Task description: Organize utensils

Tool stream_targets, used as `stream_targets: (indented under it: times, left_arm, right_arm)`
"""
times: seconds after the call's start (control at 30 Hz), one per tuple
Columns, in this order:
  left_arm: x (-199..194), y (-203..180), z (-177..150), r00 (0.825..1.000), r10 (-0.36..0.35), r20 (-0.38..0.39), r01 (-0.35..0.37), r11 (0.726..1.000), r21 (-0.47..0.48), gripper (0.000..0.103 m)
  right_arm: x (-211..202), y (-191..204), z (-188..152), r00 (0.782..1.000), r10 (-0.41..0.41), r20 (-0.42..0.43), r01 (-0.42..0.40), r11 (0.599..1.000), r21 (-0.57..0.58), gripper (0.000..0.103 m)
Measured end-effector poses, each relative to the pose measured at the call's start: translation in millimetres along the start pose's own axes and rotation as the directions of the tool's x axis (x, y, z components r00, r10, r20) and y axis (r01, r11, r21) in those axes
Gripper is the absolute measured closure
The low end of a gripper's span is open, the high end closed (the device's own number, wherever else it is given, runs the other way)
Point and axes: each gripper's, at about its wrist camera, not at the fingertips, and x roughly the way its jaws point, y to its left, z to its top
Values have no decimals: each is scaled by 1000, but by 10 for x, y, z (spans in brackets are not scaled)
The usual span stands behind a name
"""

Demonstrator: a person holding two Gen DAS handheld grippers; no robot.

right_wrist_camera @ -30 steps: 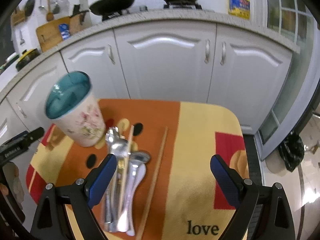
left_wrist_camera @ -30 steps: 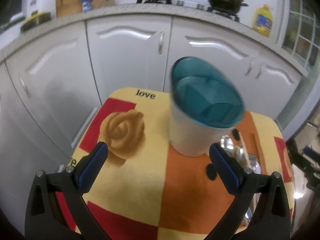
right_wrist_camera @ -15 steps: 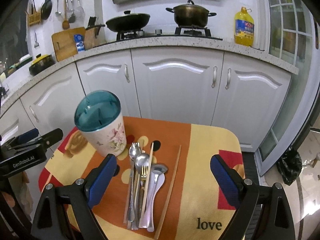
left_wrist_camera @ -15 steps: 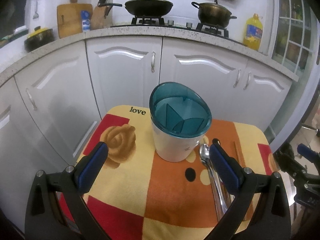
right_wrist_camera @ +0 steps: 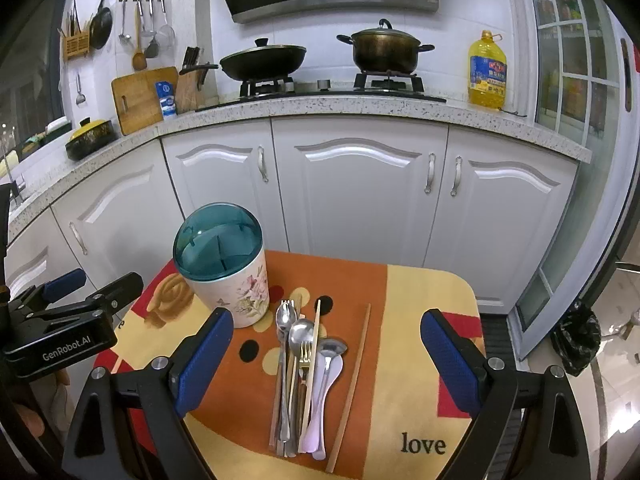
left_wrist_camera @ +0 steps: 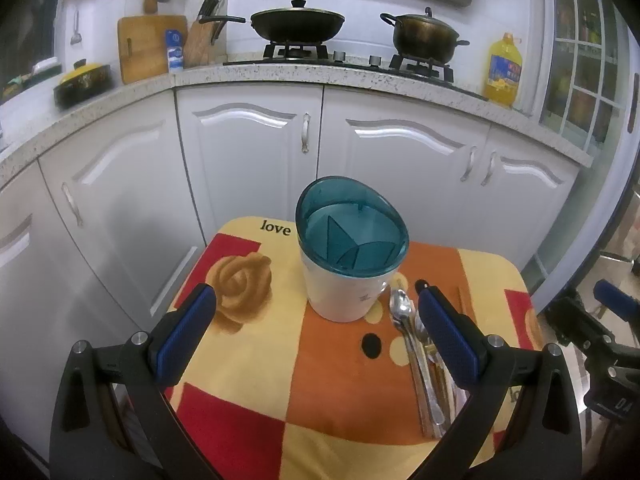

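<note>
Cutlery [right_wrist_camera: 304, 376] is lying bundled beside the holder [right_wrist_camera: 224, 268] on the bench [right_wrist_camera: 424, 360]. Left claw [left_wrist_camera: 316, 334] and right claw [right_wrist_camera: 326, 364] are both hovering wide open; the lowest pieces are possibly chopsticks.

Left claw [left_wrist_camera: 316, 306] open, empty; utensil holder [left_wrist_camera: 348, 264] upright ahead, spoons [left_wrist_camera: 416, 344] beside it.

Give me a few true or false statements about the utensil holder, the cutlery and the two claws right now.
1. The white floral utensil holder with the teal lid stands upright on the patterned cloth. True.
2. The left claw grips the holder. False: it is open, holding nothing.
3. The metal spoons and forks lie in a pile beside the holder. True.
4. The right claw is shut on a wooden chopstick. False: it is open, and the chopstick lies on the cloth.
</note>
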Motion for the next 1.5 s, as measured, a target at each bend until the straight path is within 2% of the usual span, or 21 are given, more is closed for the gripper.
stream_targets:
  times: [0.37,0.5,0.83,1.33,1.5]
  left_arm:
    - [-55,-55,46,1000,-16,-3,16,1000,9,1]
    - [-95,-67,21,1000,-14,8,14,1000,9,1]
    - [-12,-78,15,999,-22,-23,22,1000,2,1]
    - [315,-92,-88,993,-61,-97,64,998,24,1]
    - [393,-88,-109,992,-64,-111,65,998,7,1]
  right_arm:
    - [-57,33,154,1000,-10,-17,10,1000,-15,9]
    - [-46,68,211,999,-11,-30,9,998,-56,9]
    - [53,-12,212,997,-35,-68,29,996,-83,9]
    - [309,-216,-10,995,-52,-86,54,998,20,9]
    - [399,-210,-46,992,-51,-119,50,999,-8,9]
